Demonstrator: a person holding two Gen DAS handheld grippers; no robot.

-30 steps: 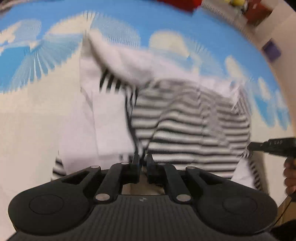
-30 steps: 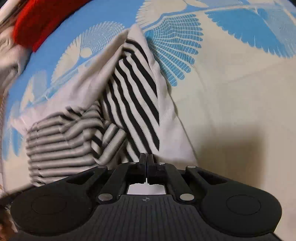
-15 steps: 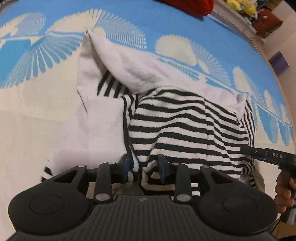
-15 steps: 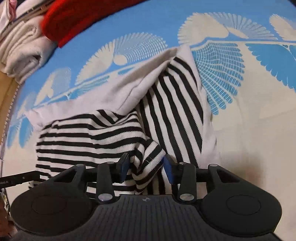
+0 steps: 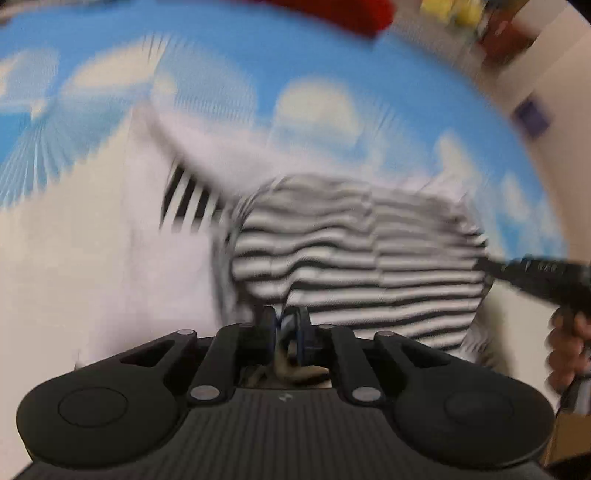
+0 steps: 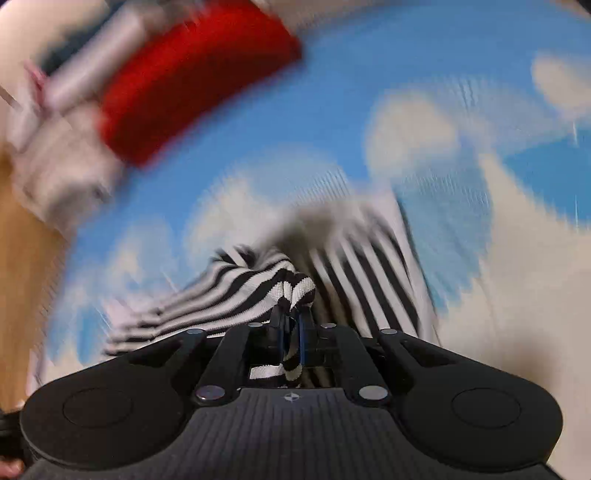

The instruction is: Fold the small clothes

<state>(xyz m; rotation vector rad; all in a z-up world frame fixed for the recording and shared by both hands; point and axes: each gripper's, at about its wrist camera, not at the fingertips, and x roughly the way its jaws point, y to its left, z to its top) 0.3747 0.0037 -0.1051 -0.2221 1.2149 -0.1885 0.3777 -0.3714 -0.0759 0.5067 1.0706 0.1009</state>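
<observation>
A black-and-white striped garment (image 5: 362, 258) with a white part lies on the blue and cream patterned cloth (image 5: 221, 85). Both views are blurred by motion. My left gripper (image 5: 284, 325) is shut on the near edge of the striped garment. My right gripper (image 6: 291, 325) is shut on a bunched fold of the same striped garment (image 6: 229, 299) and lifts it off the cloth. The right gripper also shows at the right edge of the left wrist view (image 5: 535, 273), held by a hand.
A red folded cloth (image 6: 192, 77) and a pale folded pile (image 6: 62, 162) lie at the far left of the right wrist view. The red cloth shows at the top of the left wrist view (image 5: 332, 11). A wooden edge (image 6: 22, 277) runs along the left.
Both grippers were open around the garment's edge half a second ago. Now both have shut on it and are moving fast, lifting the striped fabric.
</observation>
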